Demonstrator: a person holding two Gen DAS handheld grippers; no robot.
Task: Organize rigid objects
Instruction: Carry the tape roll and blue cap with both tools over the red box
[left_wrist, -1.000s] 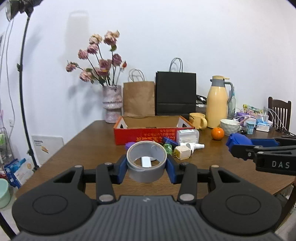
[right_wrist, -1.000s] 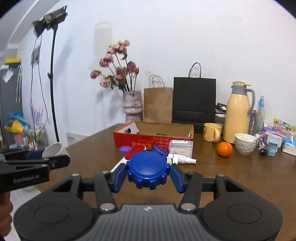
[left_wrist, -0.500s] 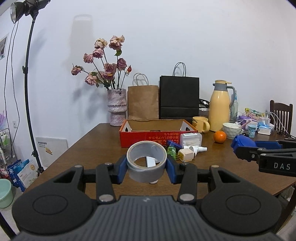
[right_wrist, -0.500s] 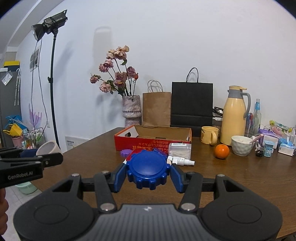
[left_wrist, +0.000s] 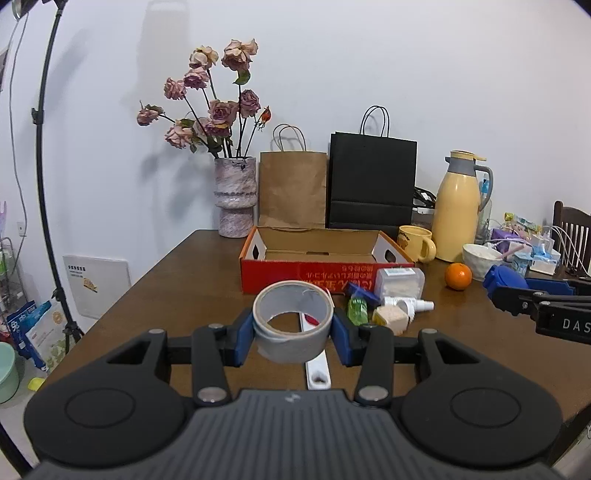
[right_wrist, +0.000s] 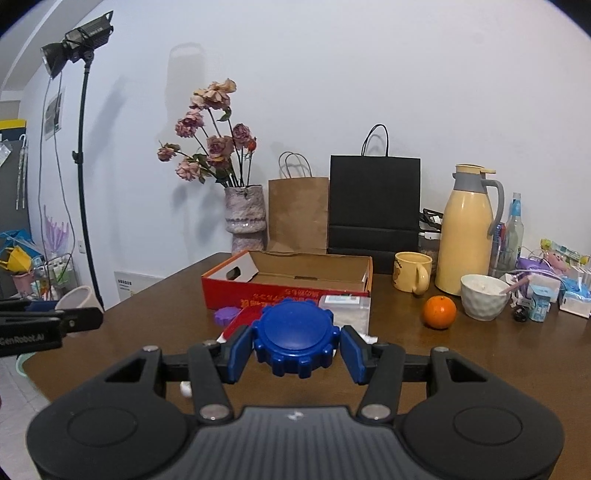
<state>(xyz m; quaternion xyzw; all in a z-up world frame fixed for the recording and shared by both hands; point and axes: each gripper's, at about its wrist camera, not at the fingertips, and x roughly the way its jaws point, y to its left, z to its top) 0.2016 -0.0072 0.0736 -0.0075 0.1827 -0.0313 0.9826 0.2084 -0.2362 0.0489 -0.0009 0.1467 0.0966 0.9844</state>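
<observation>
Left gripper (left_wrist: 293, 330) grasps grey duct tape roll (left_wrist: 292, 320), raised above wooden table (left_wrist: 177, 280). Right gripper (right_wrist: 296, 345) clamps blue ridged lid (right_wrist: 295, 338), also aloft. Open red cardboard box (left_wrist: 325, 264) sits beyond both, small items clustered beside it.

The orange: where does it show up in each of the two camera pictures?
Left wrist view: the orange sits right of centre on the table, right of the red box.
Right wrist view: the orange lies right of centre, left of the white bowl.
Shared landmark: the yellow mug behind it.
</observation>
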